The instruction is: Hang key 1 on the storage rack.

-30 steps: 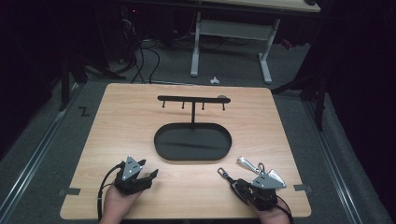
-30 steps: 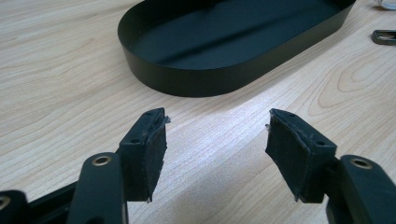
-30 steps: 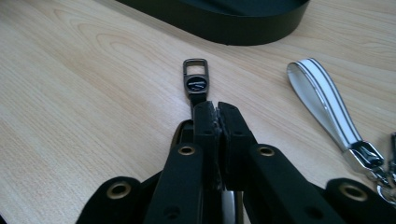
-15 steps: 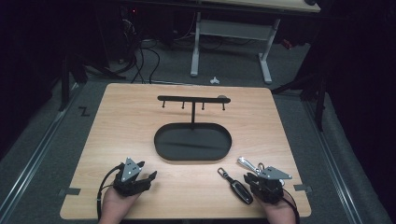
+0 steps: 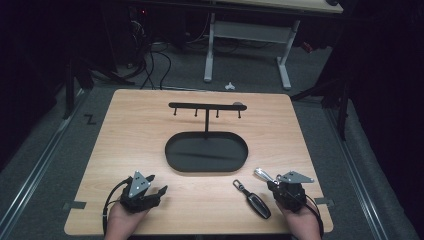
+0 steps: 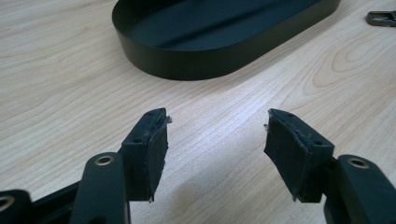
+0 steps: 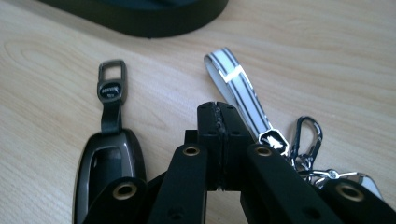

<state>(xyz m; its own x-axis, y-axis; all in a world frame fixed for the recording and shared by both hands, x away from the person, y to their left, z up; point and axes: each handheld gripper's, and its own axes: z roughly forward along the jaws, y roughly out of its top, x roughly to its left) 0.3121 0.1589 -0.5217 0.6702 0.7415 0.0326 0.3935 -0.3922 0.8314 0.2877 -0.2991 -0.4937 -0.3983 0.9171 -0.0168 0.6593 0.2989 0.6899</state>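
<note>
A black car key fob (image 5: 258, 203) with a metal loop lies flat near the table's front right; in the right gripper view the fob (image 7: 106, 161) sits just left of my jaws. A white striped strap (image 7: 237, 86) with a silver carabiner (image 7: 306, 135) lies just right of them, seen from above as a silver strap (image 5: 263, 174). My right gripper (image 5: 273, 188) (image 7: 218, 109) is shut with nothing between its jaws, resting between the two keys. My left gripper (image 5: 156, 186) (image 6: 215, 126) stands open over bare wood at the front left, pointing at the tray.
A black oval tray (image 5: 220, 155) (image 6: 187, 63) lies mid-table, and from its back edge rises a black stand with a hook bar (image 5: 205, 106). The table's front edge is close behind both hands. Cables and desk legs are on the floor beyond.
My right gripper has shifted a little to the right, away from the key fob, which now lies fully uncovered on the table. The left gripper has barely moved.
</note>
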